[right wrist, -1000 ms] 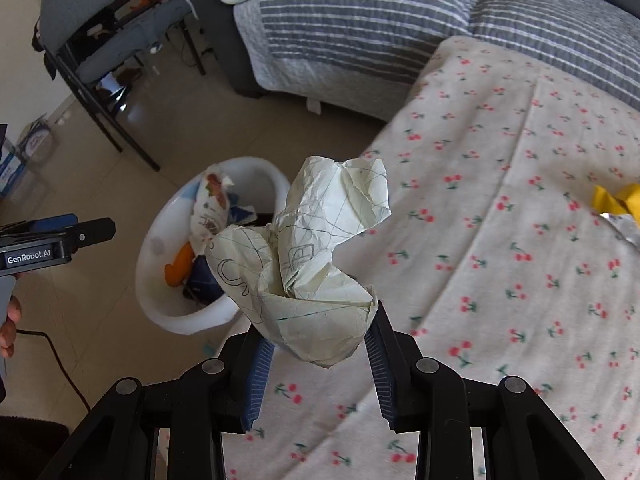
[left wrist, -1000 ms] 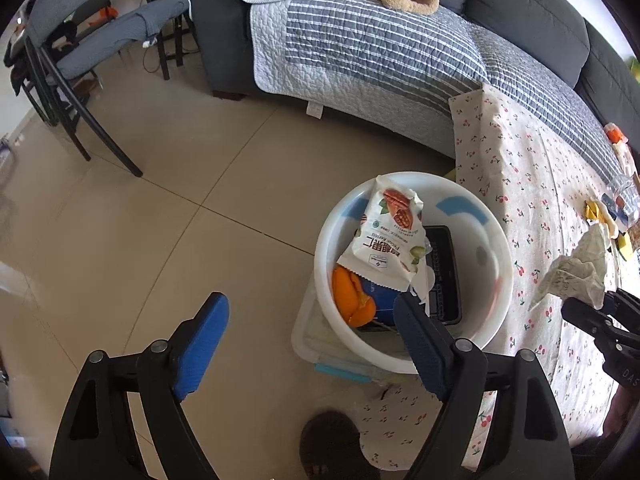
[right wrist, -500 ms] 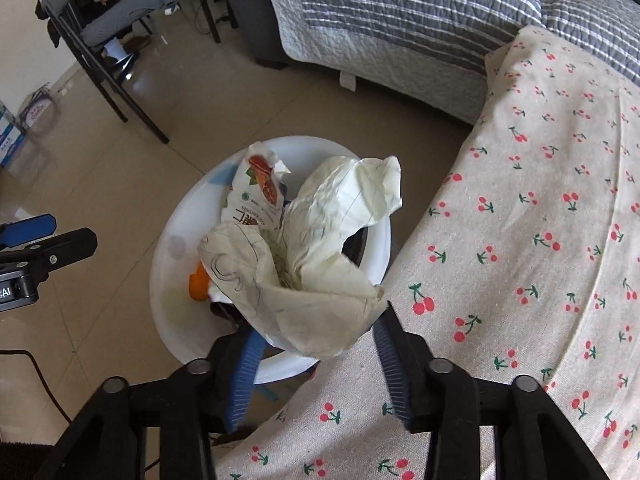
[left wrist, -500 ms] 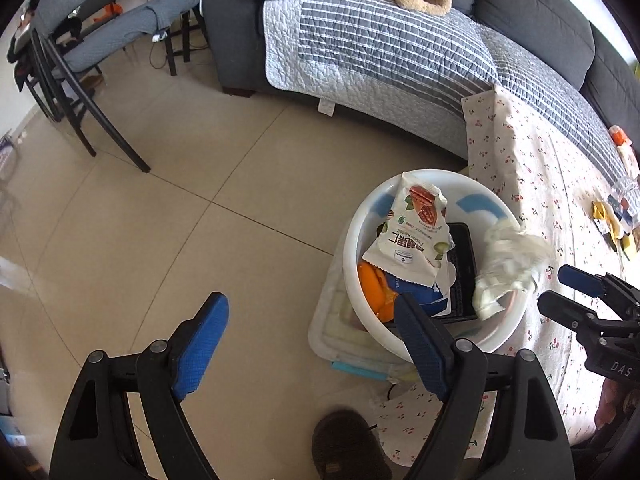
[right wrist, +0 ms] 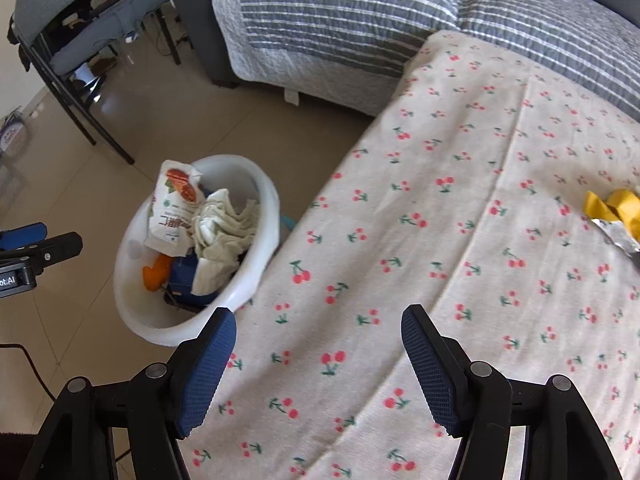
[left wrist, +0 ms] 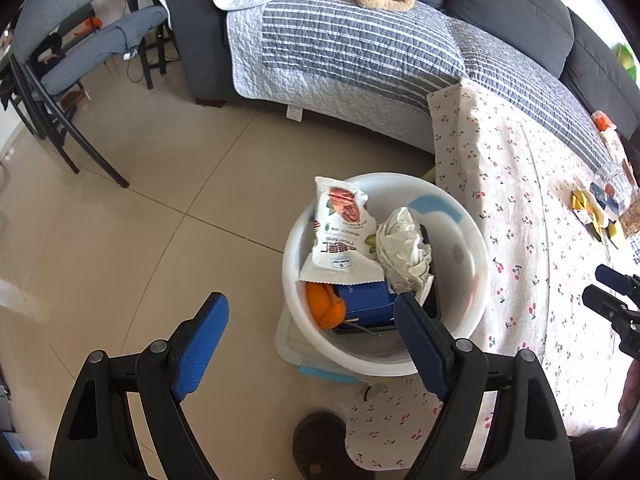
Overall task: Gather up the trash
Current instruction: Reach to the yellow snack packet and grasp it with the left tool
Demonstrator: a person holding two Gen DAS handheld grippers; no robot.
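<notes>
A white round bin (left wrist: 472,256) (right wrist: 264,196) stands on the floor beside the table. Inside it lie a crumpled paper wad (left wrist: 404,252) (right wrist: 224,232), a white snack bag (left wrist: 340,236) (right wrist: 172,212), an orange peel (left wrist: 324,308) and a blue box (left wrist: 366,306). My left gripper (left wrist: 312,332) hangs open above the bin's near side, nothing between its blue pads. My right gripper (right wrist: 318,344) is over the cherry-print tablecloth (right wrist: 460,240), its jaws opening and empty. More wrappers lie on the table: yellow and foil pieces (right wrist: 612,212) (left wrist: 592,208).
A grey sofa with a striped quilt (left wrist: 360,52) runs behind the table. A black-framed chair (left wrist: 68,76) stands at the far left on the beige tiled floor (left wrist: 140,248). A clear flat box (left wrist: 296,344) sits under the bin. A dark shoe tip (left wrist: 320,440) shows below.
My right gripper carried the paper wad from the table over the bin, opened and dropped it in, then drew back over the table. The left gripper stayed open and shifted slightly.
</notes>
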